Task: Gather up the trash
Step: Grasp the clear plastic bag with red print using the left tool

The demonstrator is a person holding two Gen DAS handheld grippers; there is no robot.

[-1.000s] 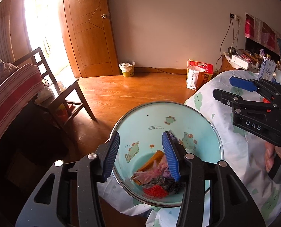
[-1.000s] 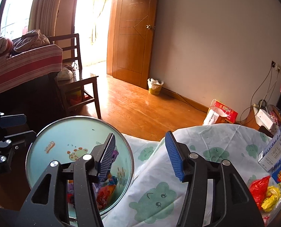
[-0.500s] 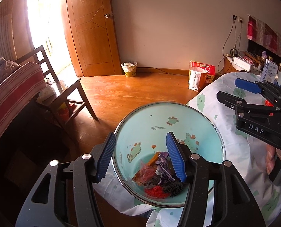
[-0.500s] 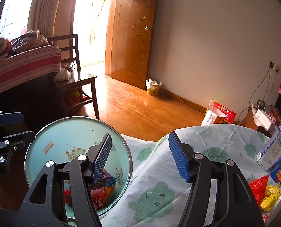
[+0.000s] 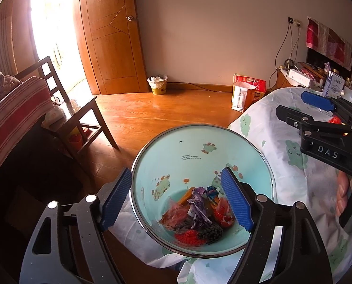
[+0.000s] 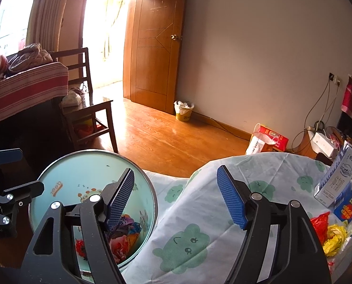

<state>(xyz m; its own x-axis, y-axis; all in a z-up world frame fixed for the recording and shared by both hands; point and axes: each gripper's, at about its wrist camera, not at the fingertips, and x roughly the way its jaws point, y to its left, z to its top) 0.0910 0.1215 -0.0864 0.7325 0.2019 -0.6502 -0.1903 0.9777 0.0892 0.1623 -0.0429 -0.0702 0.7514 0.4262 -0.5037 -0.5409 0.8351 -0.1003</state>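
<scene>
Trash (image 5: 197, 215) now lies loose in the bin (image 5: 199, 142); our left tongs (image 5: 176, 203) and right tongs (image 6: 176, 198) stand open, empty.

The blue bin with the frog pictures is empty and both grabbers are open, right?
Not quite. The left wrist view shows the blue bin already has crumpled wrappers at the bottom. The rest holds: the left gripper and right gripper are both open.

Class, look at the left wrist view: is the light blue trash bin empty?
No. The trash bin holds crumpled wrappers at its bottom, in red, purple and orange.
</scene>
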